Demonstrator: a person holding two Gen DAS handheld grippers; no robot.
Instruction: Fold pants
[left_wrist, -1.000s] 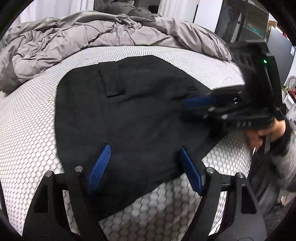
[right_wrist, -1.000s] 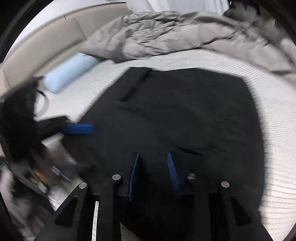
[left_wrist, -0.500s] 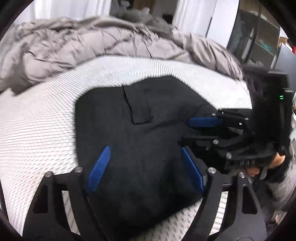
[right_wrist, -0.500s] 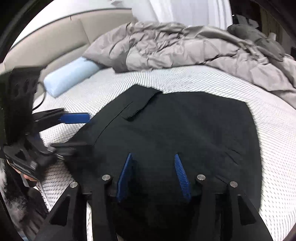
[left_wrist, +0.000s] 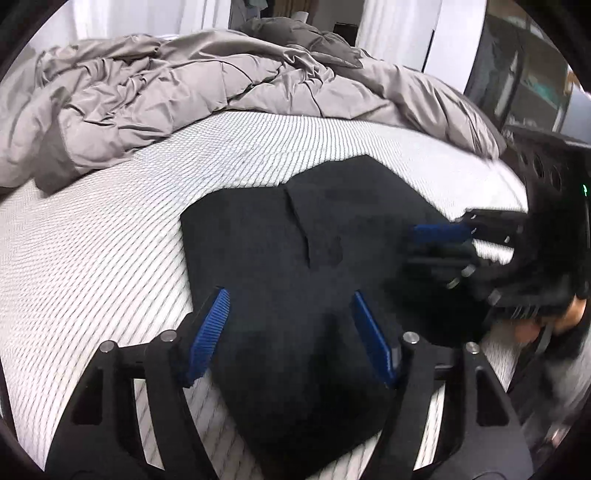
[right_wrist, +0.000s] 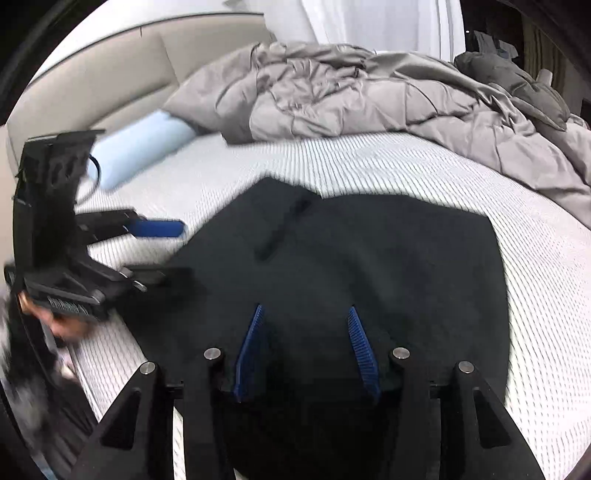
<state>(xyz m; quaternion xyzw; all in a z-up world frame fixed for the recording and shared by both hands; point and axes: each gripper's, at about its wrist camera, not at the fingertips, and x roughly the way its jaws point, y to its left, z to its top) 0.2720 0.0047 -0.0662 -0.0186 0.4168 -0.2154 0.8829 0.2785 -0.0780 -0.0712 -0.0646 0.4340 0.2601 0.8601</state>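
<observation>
Left wrist: our left gripper (left_wrist: 290, 338), jaws closing with nothing pinched between them, hovers over the folded black pants (left_wrist: 295, 266) at frame centre on the mattress (left_wrist: 92, 258); a careless closing could snag and rumple the fold.

Right wrist: our right gripper (right_wrist: 304, 349), jaws parted and empty, hangs above the pants (right_wrist: 369, 258) at lower centre; dragging the top layer could undo it.

Hidden or unclear, as we find it:
- pants (right_wrist: 388, 266): near edge hidden behind the right gripper (right_wrist: 304, 350).
- hand (left_wrist: 569, 314): motion-blurred, cut by the left view's edge.
- mattress (left_wrist: 92, 258): weave smeared.
- duvet (right_wrist: 388, 99): far side cut off.
</observation>
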